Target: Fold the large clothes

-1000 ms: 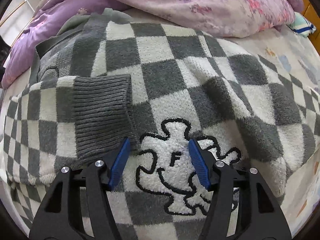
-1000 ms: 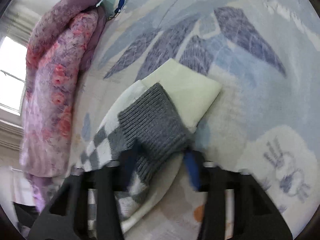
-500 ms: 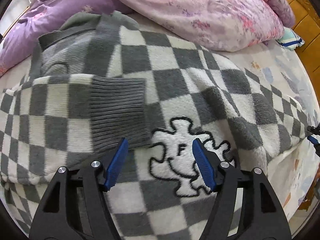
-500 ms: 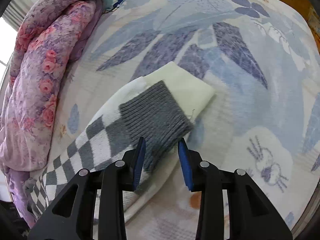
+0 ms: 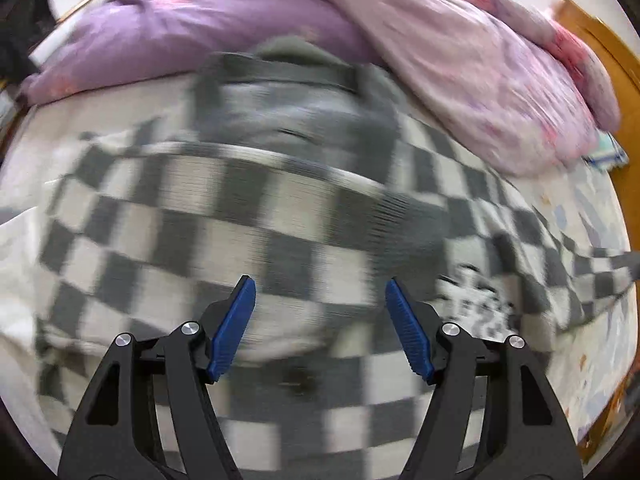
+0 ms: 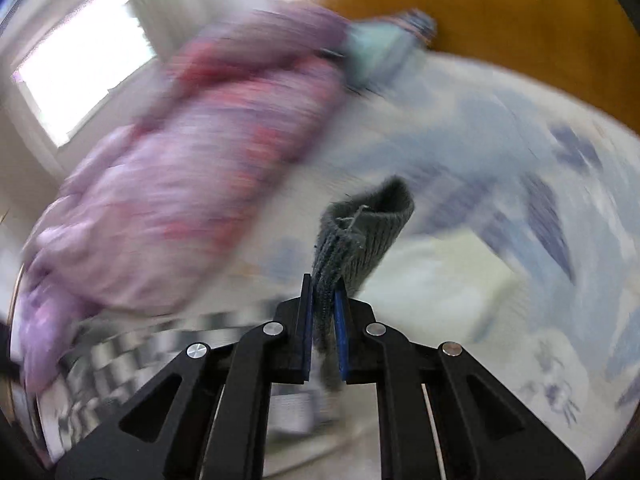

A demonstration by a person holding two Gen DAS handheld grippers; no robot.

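A grey-and-white checkered sweater (image 5: 280,216) lies spread on the bed, blurred by motion, with one sleeve folded across its chest and that sleeve's grey cuff (image 5: 404,220) near the middle. My left gripper (image 5: 320,282) hovers open above the checkered fabric with nothing between its blue pads. In the right wrist view my right gripper (image 6: 322,280) is closing, and its pads pinch the other sleeve's grey ribbed cuff (image 6: 372,216), which is lifted off the sheet. The checkered body (image 6: 120,356) shows at the lower left.
A pink and purple duvet (image 5: 460,60) is bunched along the far side of the bed. A folded pale green cloth (image 6: 436,280) lies on the blue leaf-print sheet (image 6: 560,240). A wooden headboard (image 6: 520,20) and a teal pillow (image 6: 376,52) sit beyond.
My right gripper closed on the grey cuff and raised it off the sheet. The left gripper rose and slid left over the sweater, its jaws a little wider.
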